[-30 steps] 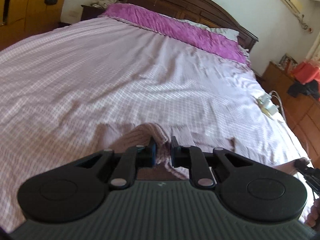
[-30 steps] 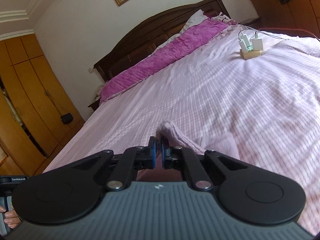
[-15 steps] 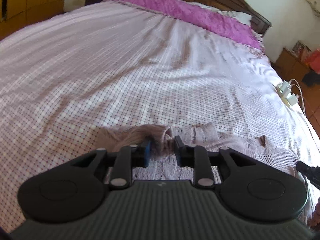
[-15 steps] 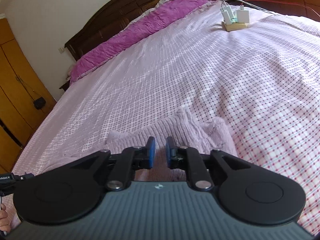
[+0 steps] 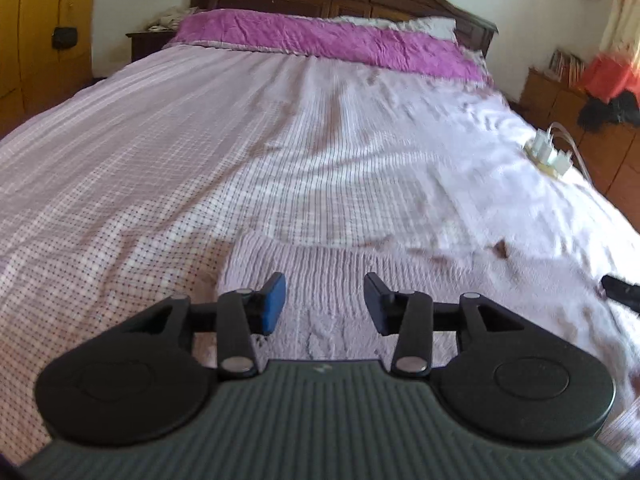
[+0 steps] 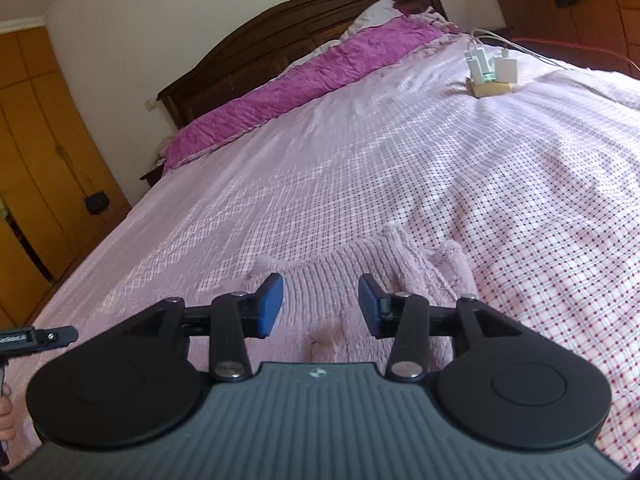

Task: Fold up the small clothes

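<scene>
The bed point(image 5: 168, 152) fills both views, its pink checked sheet running up to the purple pillow strip point(image 5: 328, 42) at twelve o'clock, and the small lilac knitted garment point(image 5: 332, 268) now lies laid out flat across the near end, at six o'clock. That's the change: a second ago each claw pinched a raised bunch of this knit, and now the cloth is down and spread. The left claw point(image 5: 325, 300) has just been opening; its jaws stand apart with the ribbed hem under the gap and nothing clamped. Same on the other side: the right claw point(image 6: 320, 300) has just been opening too, jaws apart over the knit point(image 6: 360, 268), with one edge bunched at two o'clock. The release looks complete on both sides; the fold itself looks yet to come.
</scene>
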`<state>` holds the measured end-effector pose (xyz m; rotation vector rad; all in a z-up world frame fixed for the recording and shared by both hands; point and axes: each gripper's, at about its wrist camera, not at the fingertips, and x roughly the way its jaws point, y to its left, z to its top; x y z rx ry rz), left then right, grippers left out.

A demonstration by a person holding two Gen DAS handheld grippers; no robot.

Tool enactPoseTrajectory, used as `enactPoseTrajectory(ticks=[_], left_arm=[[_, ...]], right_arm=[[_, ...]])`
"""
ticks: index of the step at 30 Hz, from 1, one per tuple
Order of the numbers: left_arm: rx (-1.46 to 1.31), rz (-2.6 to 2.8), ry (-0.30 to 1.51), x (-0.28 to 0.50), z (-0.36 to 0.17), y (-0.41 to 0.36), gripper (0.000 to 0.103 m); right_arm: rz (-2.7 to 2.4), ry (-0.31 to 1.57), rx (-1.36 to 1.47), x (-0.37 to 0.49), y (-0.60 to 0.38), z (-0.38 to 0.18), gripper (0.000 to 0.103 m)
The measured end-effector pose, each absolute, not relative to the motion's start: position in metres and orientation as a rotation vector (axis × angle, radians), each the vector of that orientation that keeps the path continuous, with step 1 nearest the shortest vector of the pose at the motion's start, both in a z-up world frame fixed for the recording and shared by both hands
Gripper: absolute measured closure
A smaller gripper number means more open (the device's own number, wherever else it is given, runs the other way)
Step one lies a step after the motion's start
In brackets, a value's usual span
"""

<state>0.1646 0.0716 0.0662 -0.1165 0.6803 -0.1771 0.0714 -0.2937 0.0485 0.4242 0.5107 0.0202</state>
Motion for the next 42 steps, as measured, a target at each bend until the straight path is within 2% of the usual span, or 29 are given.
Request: enactPoseTrajectory(ticks=[8, 13, 22, 26, 33, 42], left_arm=[[-0.169, -0.117, 0.788, 0.177, 0.034, 0.085, 0.058], [-0.16, -0.128, 0.774, 0.169, 0.034, 0.088, 0.058], [-0.111, -0.063, 0.729, 0.143, 0.049, 0.085, 0.058], [-0.094, -0.056, 0.716, 0.127, 0.061, 0.085, 0.058], [-0.088, -0.073, 0.743, 0.106, 0.069, 0.077, 0.057], [-0.086, -0.028, 0.764, 0.081, 0.068, 0.078, 0.057]], right_arm=[[-0.075, 0.59, 0.374, 0.083, -0.305, 0.03, 0.053], [-0.073, 0.576, 0.463, 0.083, -0.323, 0.011, 0.053], [-0.044, 0.567, 0.503, 0.062, -0.324, 0.028, 0.051], [-0.02, 0.547, 0.508, 0.039, -0.325, 0.038, 0.04], [-0.03, 0.529, 0.558, -0.003, -0.332, 0.039, 0.031], [-0.095, 0.551, 0.648, -0.043, -0.351, 0.029, 0.029]])
